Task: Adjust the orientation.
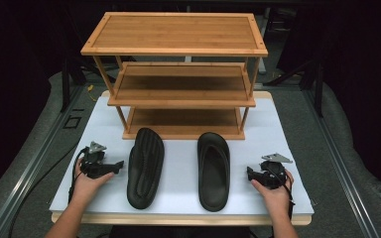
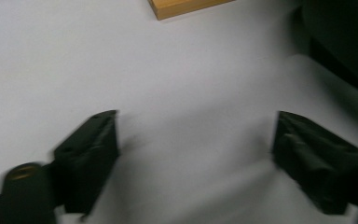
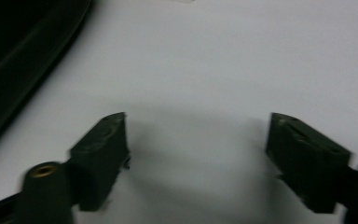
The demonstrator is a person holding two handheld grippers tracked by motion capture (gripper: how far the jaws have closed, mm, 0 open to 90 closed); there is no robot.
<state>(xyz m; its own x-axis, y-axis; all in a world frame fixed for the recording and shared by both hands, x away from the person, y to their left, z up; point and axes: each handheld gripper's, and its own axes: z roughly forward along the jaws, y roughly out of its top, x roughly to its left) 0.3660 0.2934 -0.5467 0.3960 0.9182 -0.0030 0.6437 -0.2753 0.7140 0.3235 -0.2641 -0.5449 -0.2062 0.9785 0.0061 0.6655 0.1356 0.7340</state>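
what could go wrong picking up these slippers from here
The left slipper lies sole up, so the left gripper may slip on its ribbed sole. The right slipper is wide and soft; the right gripper, open, may pinch only an edge. The shelf rack stands close behind, easy to bump.

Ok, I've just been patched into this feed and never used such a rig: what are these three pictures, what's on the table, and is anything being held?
No robot arm here: a person holds a two-jaw tool in each hand. The high view looks down from above: left gripper and right gripper rest on the white table. Between them lie two black slippers, the left slipper sole up, the right slipper footbed up. Behind stands a bamboo three-tier rack. The other two pictures come from cameras riding on each gripper, looking along its jaws. Both stand open over bare table, so nothing is held.
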